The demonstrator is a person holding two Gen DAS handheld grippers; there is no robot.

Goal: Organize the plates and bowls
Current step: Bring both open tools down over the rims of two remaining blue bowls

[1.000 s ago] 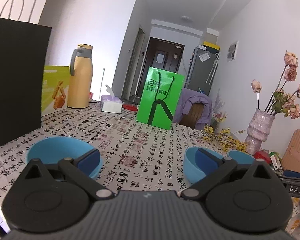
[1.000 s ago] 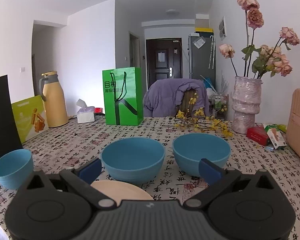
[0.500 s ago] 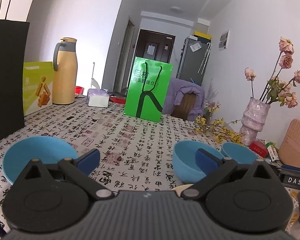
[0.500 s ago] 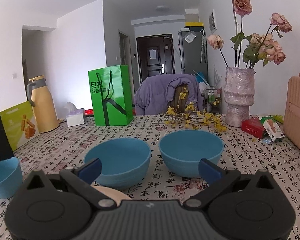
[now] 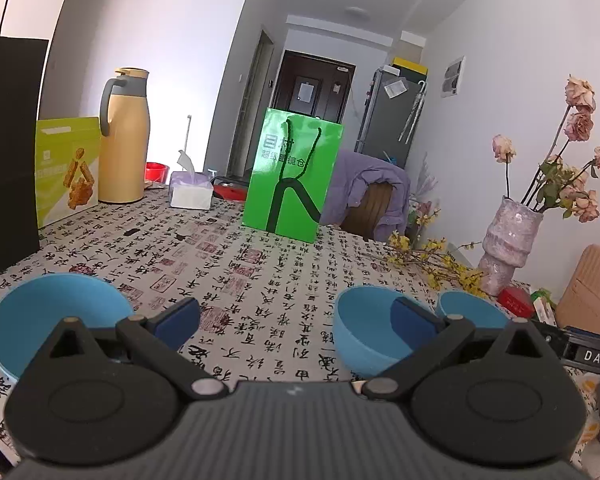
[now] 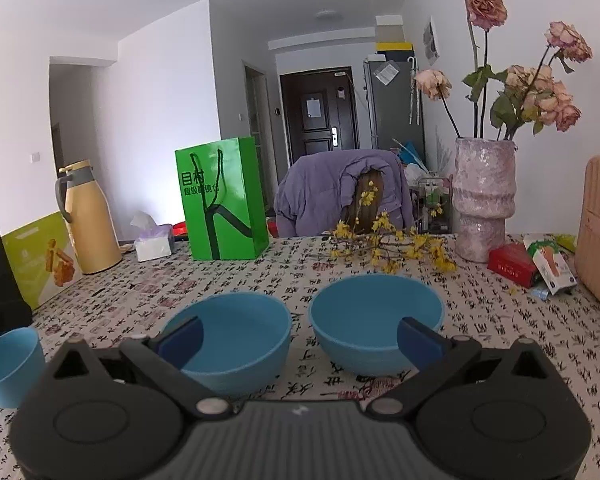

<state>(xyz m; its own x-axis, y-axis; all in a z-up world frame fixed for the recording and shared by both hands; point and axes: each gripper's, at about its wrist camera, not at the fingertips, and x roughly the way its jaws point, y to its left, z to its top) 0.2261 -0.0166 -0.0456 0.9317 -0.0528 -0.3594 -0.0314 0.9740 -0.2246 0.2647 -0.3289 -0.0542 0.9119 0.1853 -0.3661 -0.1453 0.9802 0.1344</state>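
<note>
Three blue bowls stand on the patterned tablecloth. In the right wrist view the middle bowl (image 6: 236,336) and the right bowl (image 6: 374,316) sit just ahead of my open, empty right gripper (image 6: 298,338), and the left bowl (image 6: 10,360) is at the far left. In the left wrist view the left bowl (image 5: 48,316) is by my left finger, the middle bowl (image 5: 368,328) by my right finger, and the right bowl (image 5: 470,312) behind it. My left gripper (image 5: 296,318) is open and empty, over bare cloth between the bowls. No plate shows now.
A green paper bag (image 5: 294,178), a tan thermos (image 5: 122,136), a tissue box (image 5: 190,190), a black bag (image 5: 8,152) and a yellow-green box (image 5: 66,168) stand at the back and left. A pink vase with dried roses (image 6: 482,200), yellow twigs (image 6: 392,246), small boxes (image 6: 514,264) are right.
The right gripper moved forward towards the two bowls; the beige plate seen under it earlier is now out of view. The left gripper shifted slightly, staying open.
</note>
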